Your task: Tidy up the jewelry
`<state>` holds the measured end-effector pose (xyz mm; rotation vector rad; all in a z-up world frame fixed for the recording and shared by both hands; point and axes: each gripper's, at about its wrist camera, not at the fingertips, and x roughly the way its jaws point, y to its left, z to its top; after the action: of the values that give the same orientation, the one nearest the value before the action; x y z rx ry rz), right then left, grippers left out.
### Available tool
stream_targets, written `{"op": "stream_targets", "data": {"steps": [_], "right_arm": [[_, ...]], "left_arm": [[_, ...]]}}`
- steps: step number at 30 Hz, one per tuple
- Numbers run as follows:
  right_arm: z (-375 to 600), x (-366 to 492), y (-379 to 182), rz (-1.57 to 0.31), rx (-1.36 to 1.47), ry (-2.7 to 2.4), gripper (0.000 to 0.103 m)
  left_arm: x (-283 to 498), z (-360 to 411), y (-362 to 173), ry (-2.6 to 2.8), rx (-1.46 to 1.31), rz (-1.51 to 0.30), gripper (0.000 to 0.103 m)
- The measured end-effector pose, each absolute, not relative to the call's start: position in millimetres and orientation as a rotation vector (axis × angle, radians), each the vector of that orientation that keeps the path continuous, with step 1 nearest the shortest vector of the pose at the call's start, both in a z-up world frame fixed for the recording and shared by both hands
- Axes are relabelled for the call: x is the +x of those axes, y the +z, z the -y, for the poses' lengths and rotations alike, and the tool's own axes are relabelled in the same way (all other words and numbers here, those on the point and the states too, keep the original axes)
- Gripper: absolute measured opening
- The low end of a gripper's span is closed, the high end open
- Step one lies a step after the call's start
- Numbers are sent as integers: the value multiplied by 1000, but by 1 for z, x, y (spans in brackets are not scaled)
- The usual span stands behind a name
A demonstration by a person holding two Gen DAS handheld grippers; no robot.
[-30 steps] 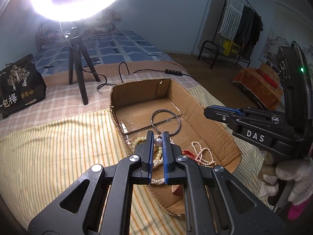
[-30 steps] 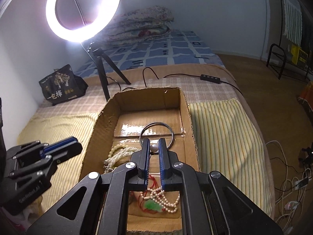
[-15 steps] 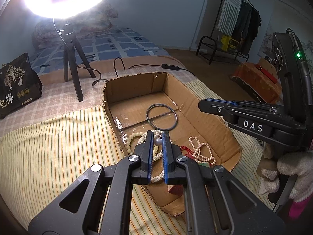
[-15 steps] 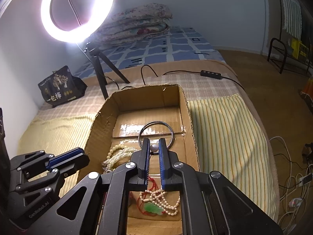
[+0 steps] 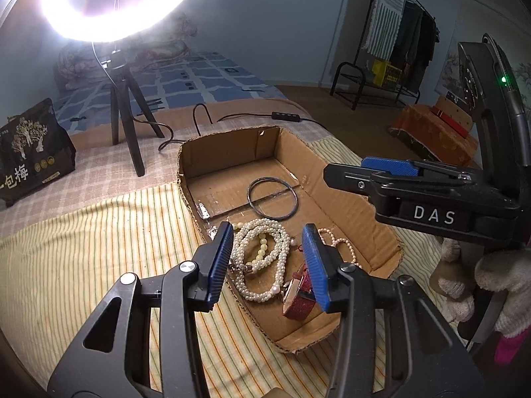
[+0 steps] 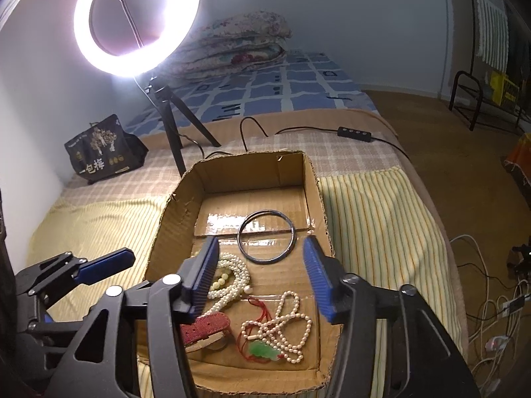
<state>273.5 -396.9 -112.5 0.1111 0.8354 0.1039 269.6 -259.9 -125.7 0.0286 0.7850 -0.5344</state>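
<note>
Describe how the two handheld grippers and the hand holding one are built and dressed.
Both the left gripper and the right gripper have black angular frames, silver pivot screws and ribbed blue pads. The right one carries white "DAS" lettering and a green light; the hand wears a white knit glove.

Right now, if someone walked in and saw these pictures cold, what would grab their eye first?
Probably the glaring ring light on its tripod at the far side of the bed. Next, the open cardboard box on the striped cover, holding a dark metal bangle, white pearl strands, a red strap and a green pendant. Both tongs, left and right, hang open over it, their jaws having just been opening with nothing between the pads.
</note>
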Motion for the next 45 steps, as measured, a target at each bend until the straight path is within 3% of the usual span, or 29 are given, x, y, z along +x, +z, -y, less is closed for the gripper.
{"op": "stream_targets", "data": {"steps": [5, 8, 23, 27, 31, 35, 45], "right_arm": [[394, 267, -104, -826, 104, 89, 62], [390, 263, -98, -819, 95, 77, 70], [367, 224, -57, -761, 37, 24, 78], [361, 206, -43, -736, 15, -3, 79], [353, 187, -32, -713, -13, -39, 81], [350, 172, -25, -698, -24, -63, 81], [348, 137, -14, -650, -26, -92, 81]], "left_arm": [[263, 254, -119, -528, 25, -777, 44], [257, 249, -113, -524, 25, -768, 44], [215, 218, -73, -508, 18, -697, 44], [197, 203, -58, -497, 7, -659, 63], [179, 190, -47, -478, 5, -635, 67], [162, 179, -38, -452, -9, -610, 81], [130, 178, -25, -424, 54, -557, 85]]}}
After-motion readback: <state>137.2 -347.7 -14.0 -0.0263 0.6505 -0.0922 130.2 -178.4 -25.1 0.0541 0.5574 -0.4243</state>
